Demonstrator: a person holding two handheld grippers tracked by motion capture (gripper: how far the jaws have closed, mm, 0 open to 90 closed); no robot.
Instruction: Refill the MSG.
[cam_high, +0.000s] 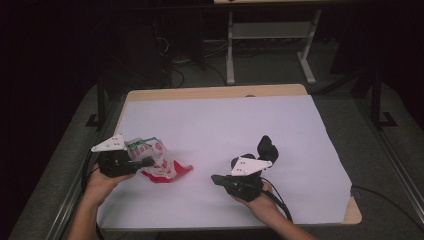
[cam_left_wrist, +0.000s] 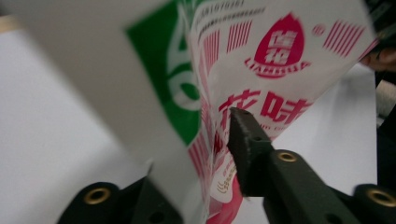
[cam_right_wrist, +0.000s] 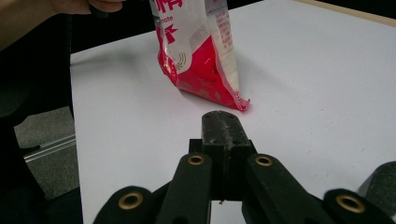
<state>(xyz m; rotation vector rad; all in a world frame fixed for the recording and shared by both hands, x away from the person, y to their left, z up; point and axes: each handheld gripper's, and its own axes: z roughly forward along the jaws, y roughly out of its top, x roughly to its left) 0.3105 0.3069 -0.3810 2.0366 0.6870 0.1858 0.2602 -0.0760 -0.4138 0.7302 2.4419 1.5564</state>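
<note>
A crinkled plastic snack bag (cam_high: 159, 161), white with red and green print and a red bottom, stands tilted on the white sheet at the left. My left gripper (cam_high: 149, 162) is shut on its upper part. Up close, the bag (cam_left_wrist: 261, 60) runs between the jaws of the left gripper (cam_left_wrist: 212, 140), and one black fingertip (cam_left_wrist: 245, 135) presses on it while the other is hidden behind the film. My right gripper (cam_high: 215, 178) hovers low to the right of the bag, pointing at it. In its own view the right gripper (cam_right_wrist: 220, 117) is shut on nothing, a short way from the bag's red corner (cam_right_wrist: 205, 70).
A white sheet (cam_high: 225, 120) covers the wooden table (cam_high: 210, 92). A black object (cam_high: 267, 146) lies just behind my right hand. A hand (cam_right_wrist: 56, 9) holds the other gripper at the sheet's left edge. A metal desk frame (cam_high: 270, 35) stands on the floor beyond.
</note>
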